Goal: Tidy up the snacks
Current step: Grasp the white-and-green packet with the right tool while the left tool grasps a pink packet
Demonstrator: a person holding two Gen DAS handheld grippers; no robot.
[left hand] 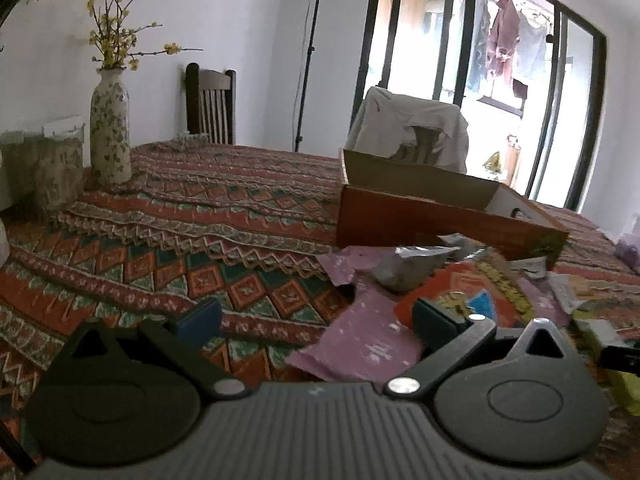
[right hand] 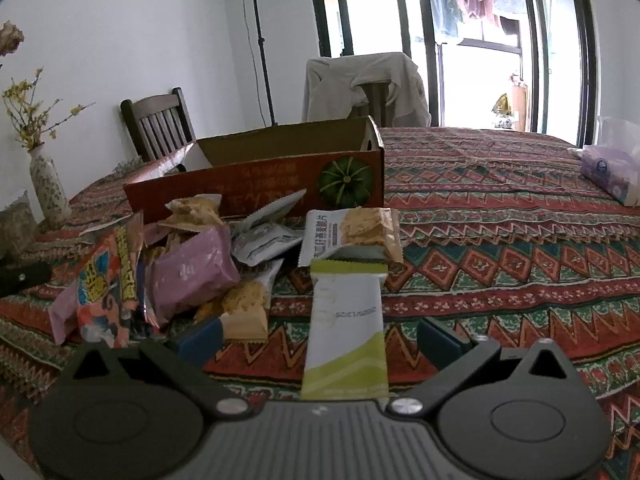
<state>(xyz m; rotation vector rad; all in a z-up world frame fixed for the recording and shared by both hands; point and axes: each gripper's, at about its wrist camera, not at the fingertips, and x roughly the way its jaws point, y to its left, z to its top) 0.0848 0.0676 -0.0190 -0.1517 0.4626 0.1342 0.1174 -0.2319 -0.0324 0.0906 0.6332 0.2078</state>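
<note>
An open red cardboard box (right hand: 256, 184) with a green pumpkin print stands on the patterned tablecloth; it also shows in the left wrist view (left hand: 424, 216). A pile of snack packets (right hand: 180, 264) lies in front of it. My right gripper (right hand: 320, 336) is open, and a white and green packet (right hand: 344, 332) lies on the cloth between its fingers. A cracker packet (right hand: 352, 236) lies just beyond. My left gripper (left hand: 316, 320) is open and empty, with a pink packet (left hand: 360, 344) lying between its fingers, at the pile's left edge.
A flowered vase (left hand: 110, 132) with yellow twigs stands at the table's far left. Two chairs stand behind the table, one draped with a white garment (right hand: 360, 84). A tissue pack (right hand: 612, 172) lies at the right. A stand pole (right hand: 260, 40) rises by the wall.
</note>
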